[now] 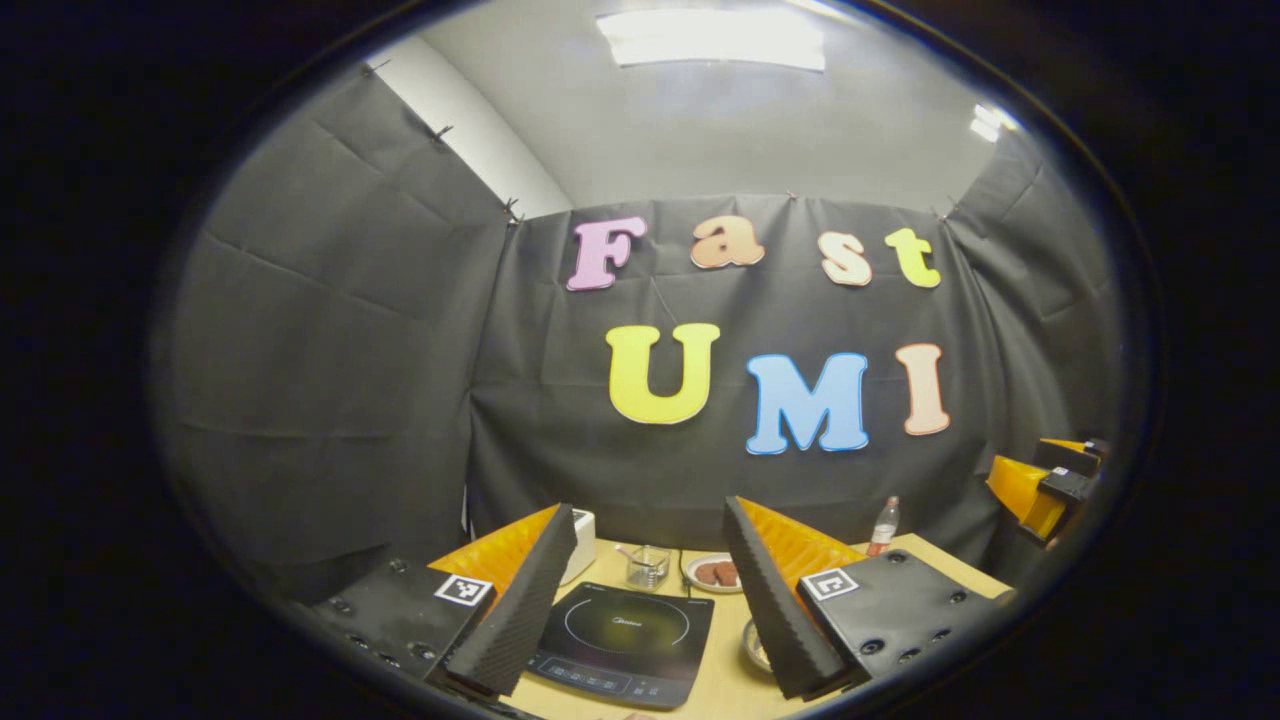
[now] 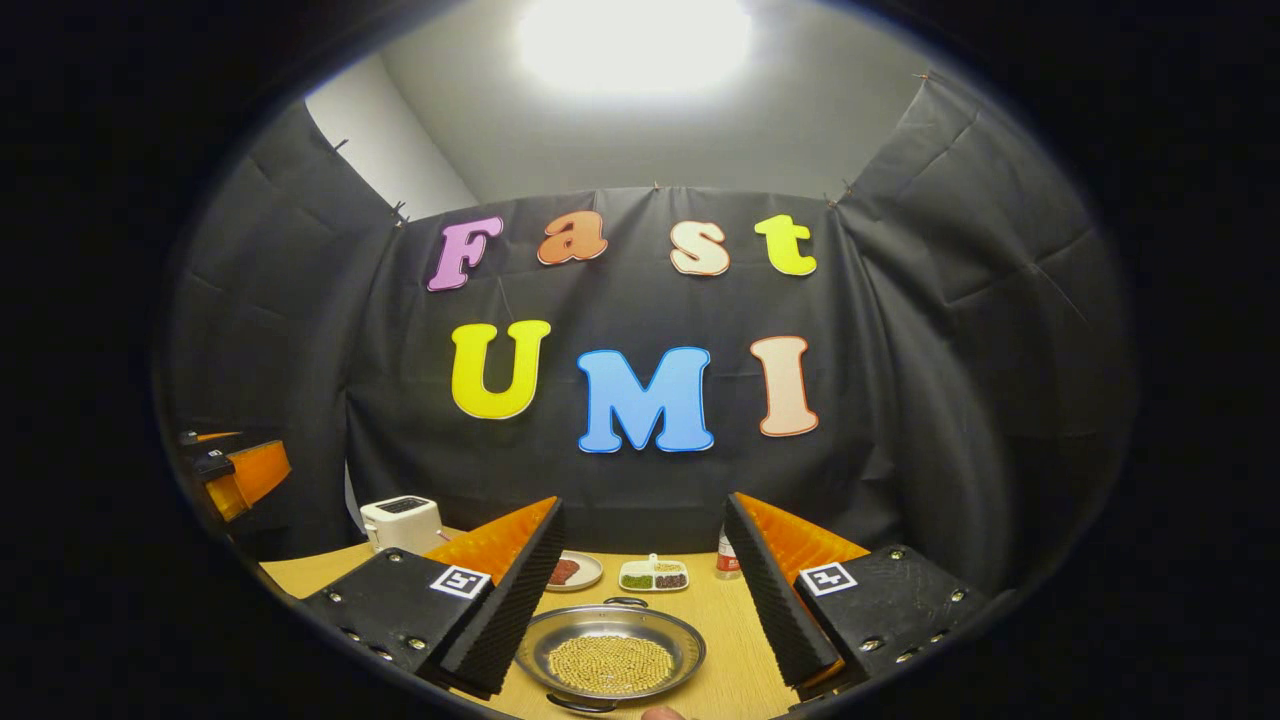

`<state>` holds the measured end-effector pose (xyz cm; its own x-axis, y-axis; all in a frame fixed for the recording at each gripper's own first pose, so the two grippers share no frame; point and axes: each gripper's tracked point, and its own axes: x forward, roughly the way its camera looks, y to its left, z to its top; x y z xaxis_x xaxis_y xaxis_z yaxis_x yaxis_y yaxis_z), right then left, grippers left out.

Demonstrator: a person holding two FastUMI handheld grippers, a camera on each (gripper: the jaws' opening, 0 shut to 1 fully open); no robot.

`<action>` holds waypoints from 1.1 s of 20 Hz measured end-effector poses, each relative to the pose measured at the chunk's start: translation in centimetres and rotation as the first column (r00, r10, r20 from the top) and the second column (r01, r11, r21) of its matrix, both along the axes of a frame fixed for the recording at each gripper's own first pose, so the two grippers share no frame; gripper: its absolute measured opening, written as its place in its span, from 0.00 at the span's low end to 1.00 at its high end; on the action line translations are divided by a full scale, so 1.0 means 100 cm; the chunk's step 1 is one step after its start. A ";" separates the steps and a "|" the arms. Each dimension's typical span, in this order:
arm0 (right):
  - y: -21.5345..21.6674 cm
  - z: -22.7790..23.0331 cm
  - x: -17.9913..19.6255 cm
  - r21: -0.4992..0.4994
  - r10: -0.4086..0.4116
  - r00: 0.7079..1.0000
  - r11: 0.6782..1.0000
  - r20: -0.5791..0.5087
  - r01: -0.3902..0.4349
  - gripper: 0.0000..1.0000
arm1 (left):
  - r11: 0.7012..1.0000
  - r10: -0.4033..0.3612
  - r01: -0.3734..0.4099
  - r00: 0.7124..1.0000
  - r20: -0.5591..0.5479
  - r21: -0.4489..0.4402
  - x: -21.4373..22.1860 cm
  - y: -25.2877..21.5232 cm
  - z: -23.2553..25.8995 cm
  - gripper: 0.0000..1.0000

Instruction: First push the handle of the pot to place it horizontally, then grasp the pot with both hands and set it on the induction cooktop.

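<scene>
So the left gripper [image 1: 650,507] has two wedge-shaped fingers [image 1: 520,600] at roughly 7 and 5 o'clock in the left gripper view, tapering to thin tips, with finely ridged inner faces and ribbed outer sides. Each one sits on a flat black plate [image 1: 890,605] dotted with small round screws [image 1: 872,647], and there's a square black-and-white marker tag [image 1: 464,589] stuck on each plate near the finger. The right gripper [image 2: 644,500] is the same build in the right gripper view: same wedges, same scuffed black plates [image 2: 890,600], screws along the edges [image 2: 408,642], and a tag [image 2: 826,578] on each side.
</scene>
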<state>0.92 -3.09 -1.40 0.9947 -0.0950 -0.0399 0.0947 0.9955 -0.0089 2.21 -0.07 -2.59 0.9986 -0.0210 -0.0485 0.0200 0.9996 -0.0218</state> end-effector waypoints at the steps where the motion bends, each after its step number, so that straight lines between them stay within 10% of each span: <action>1: 0.001 0.000 -0.001 -0.003 0.000 1.000 1.000 0.000 0.000 0.97 | 1.000 0.001 -0.001 1.000 0.003 0.002 0.001 0.002 0.001 1.00; 12: 0.031 -0.006 -0.001 -0.017 0.025 0.999 1.000 -0.021 -0.026 0.95 | 1.000 0.001 -0.001 1.000 0.017 0.017 0.001 0.034 0.003 1.00; 14: 0.043 -0.010 0.000 -0.015 0.036 0.999 0.999 -0.033 -0.036 0.84 | 1.000 0.009 -0.009 1.000 0.020 0.014 0.001 0.045 0.003 0.96; 17: 0.067 -0.016 0.005 -0.015 0.071 0.996 0.997 -0.058 -0.072 0.34 | 1.000 0.018 -0.018 1.000 0.025 0.016 0.003 0.065 0.002 1.00; 22: 0.137 -0.058 0.013 0.072 0.249 0.947 0.968 -0.202 -0.239 0.05 | 0.999 0.031 -0.033 0.998 0.048 0.033 0.008 0.103 0.006 1.00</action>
